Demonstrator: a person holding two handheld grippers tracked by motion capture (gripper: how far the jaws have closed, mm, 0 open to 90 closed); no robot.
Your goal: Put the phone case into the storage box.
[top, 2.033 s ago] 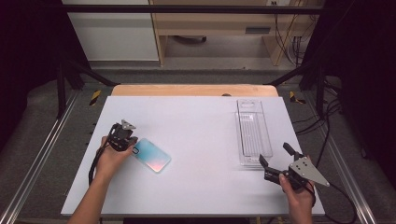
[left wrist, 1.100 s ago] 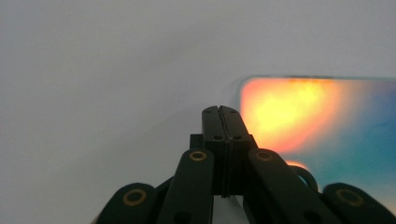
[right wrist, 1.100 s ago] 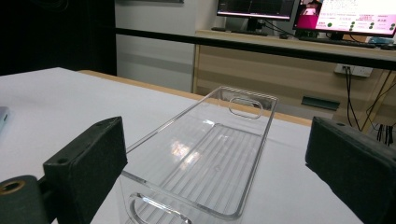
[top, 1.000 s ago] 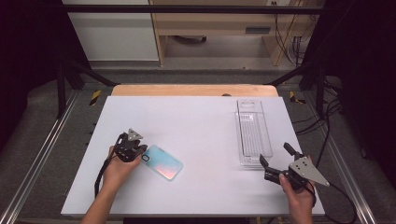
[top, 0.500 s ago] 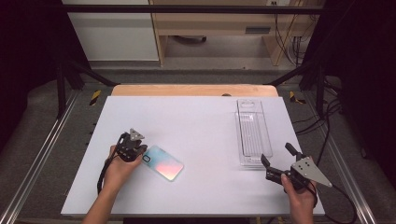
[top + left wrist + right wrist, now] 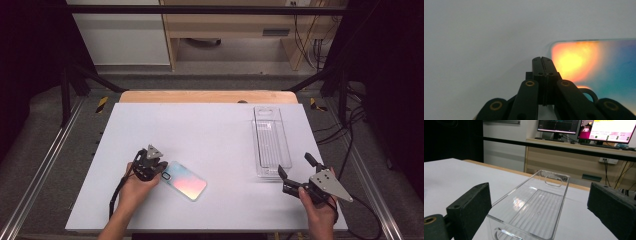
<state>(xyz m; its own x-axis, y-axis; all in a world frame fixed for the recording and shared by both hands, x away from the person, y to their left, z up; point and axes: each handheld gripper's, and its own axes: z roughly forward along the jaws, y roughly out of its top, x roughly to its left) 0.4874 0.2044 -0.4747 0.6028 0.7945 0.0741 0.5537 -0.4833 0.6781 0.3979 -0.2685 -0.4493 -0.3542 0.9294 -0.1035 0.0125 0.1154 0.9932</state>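
Nudged rightward across the desk [image 6: 210,125], the phone case [image 6: 184,180] now lies nearer centre: left tongs [image 6: 161,172], pinched shut, push its corner. Right tongs [image 6: 295,172] gape wide, empty, before the clear tray [image 6: 270,142].

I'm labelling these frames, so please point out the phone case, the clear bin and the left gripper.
phone case [image 6: 186,181]: high view, middle of its iridescent back.
clear bin [image 6: 270,142]: high view, ribbed floor near the middle.
left gripper [image 6: 542,59]: left gripper view, tips of its shut jaws.

Left tool [image 6: 161,169] jaws pressed together, low; right tool [image 6: 295,172] jaws spread wide.
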